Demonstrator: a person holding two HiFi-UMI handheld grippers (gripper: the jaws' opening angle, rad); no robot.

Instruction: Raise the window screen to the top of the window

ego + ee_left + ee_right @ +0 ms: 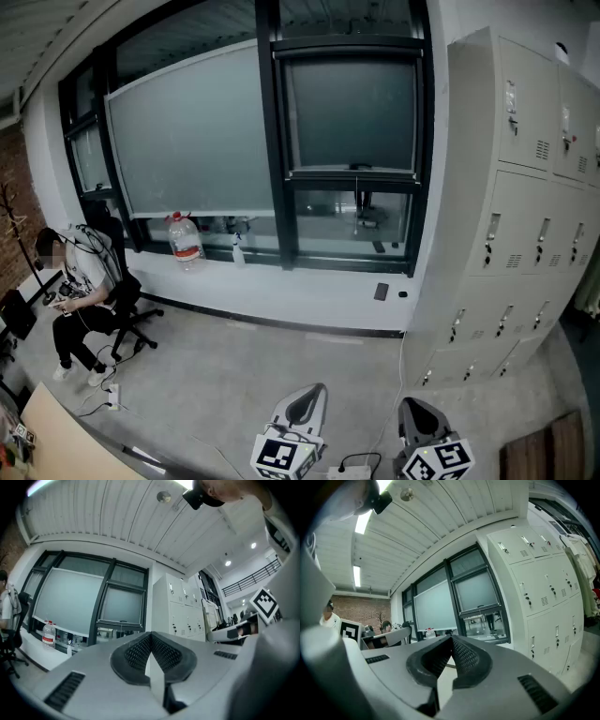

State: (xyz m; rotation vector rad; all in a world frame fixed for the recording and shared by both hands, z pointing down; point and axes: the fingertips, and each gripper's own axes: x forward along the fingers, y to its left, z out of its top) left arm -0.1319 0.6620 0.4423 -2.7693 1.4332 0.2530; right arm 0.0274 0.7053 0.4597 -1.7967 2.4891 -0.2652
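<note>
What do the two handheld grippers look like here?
Both the left gripper and right gripper have smooth light-grey bodies with slotted vents, black ribbed pads, and a white cube bearing black square markers.

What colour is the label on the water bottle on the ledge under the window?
Red, seen best on the water bottle in the head view.

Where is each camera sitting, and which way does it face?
Head view: on the head, looking down at window screen, lockers; left gripper and right gripper show at bottom.
Left gripper view: along its shut jaws toward the window screen.
Right gripper view: along its shut jaws, same way.
All share the window screen and lockers.
</note>
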